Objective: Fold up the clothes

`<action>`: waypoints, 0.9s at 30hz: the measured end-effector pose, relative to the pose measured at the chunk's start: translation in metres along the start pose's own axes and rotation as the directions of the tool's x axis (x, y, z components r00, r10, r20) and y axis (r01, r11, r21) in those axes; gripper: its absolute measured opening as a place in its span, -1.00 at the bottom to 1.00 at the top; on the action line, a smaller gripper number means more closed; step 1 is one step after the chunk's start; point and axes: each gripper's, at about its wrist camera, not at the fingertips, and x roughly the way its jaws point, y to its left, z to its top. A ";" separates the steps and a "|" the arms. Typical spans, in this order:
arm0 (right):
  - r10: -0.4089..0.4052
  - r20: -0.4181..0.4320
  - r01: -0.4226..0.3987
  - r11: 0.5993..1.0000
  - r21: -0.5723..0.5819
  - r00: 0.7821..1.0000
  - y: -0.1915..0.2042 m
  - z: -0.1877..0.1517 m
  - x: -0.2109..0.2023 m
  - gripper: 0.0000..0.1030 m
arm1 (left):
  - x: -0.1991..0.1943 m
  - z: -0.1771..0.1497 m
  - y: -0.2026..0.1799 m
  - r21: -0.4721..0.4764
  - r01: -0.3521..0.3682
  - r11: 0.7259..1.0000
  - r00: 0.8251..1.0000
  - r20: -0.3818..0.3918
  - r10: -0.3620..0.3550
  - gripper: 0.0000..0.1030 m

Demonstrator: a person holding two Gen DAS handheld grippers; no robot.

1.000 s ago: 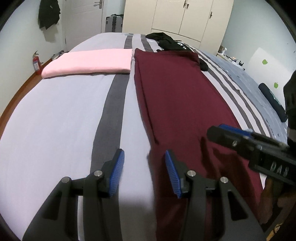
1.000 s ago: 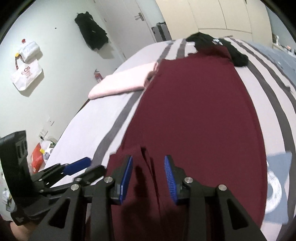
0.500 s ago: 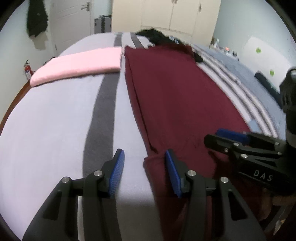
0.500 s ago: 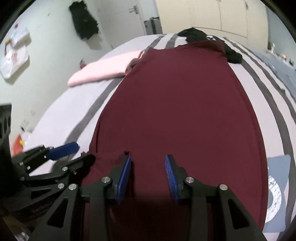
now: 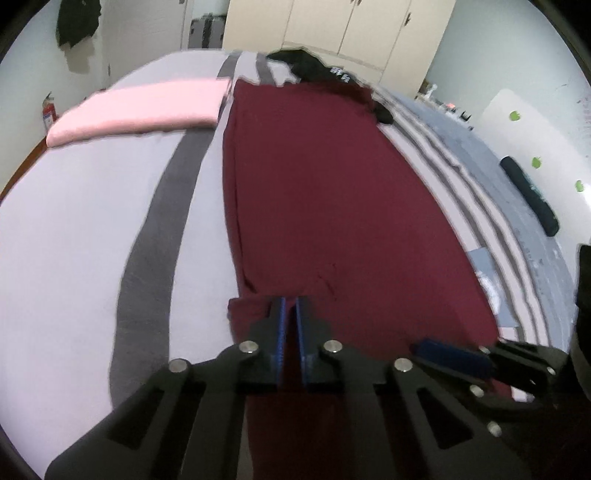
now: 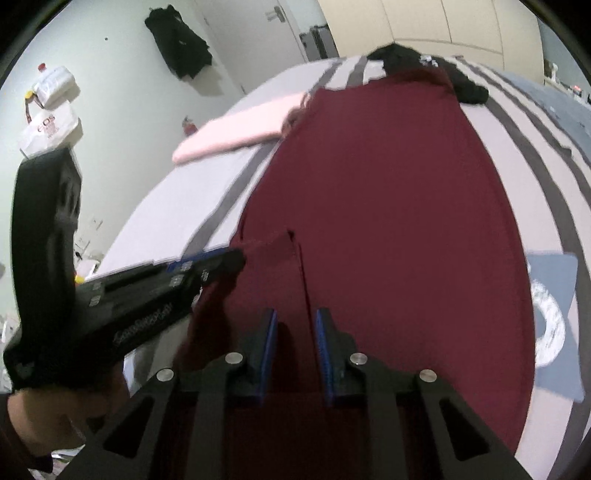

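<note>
A long maroon garment [image 5: 332,184] lies flat along the striped bed, also seen in the right wrist view [image 6: 388,184]. My left gripper [image 5: 290,310] is shut on its near left corner. In the right wrist view the left gripper [image 6: 236,260] holds that corner pinched and slightly raised. My right gripper [image 6: 293,325] sits over the near edge, further right. Its jaws are closing, with a raised crease of the maroon cloth between the blue pads [image 6: 269,332], which still stand apart. From the left wrist view the right gripper [image 5: 450,356] appears low at the right.
A folded pink garment [image 5: 144,107] lies at the far left of the bed [image 5: 74,221]. A black garment [image 5: 314,68] is bunched past the maroon one's far end. A blue-grey printed patch [image 6: 550,314] lies to the right. A wardrobe [image 5: 351,29] stands behind.
My left jaws have closed on the maroon garment's near left corner. The right jaws have narrowed around a crease. Both grippers have moved forward onto the garment's near end.
</note>
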 end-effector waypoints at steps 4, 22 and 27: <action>-0.017 -0.027 0.017 1.000 -0.005 0.999 -0.003 -0.014 0.008 -0.63 | 0.009 -0.005 -0.001 0.009 -0.007 1.000 1.000 0.001 0.007 -0.97; -0.062 0.042 0.059 0.996 0.062 0.997 -0.032 0.011 0.000 -0.69 | 0.030 0.016 -0.021 0.029 0.075 0.997 0.997 -0.014 -0.074 -0.96; -0.067 0.054 0.064 0.996 0.061 0.996 -0.036 0.025 0.006 -0.69 | -0.001 0.013 -0.012 -0.024 0.064 0.998 0.997 0.041 -0.063 -0.96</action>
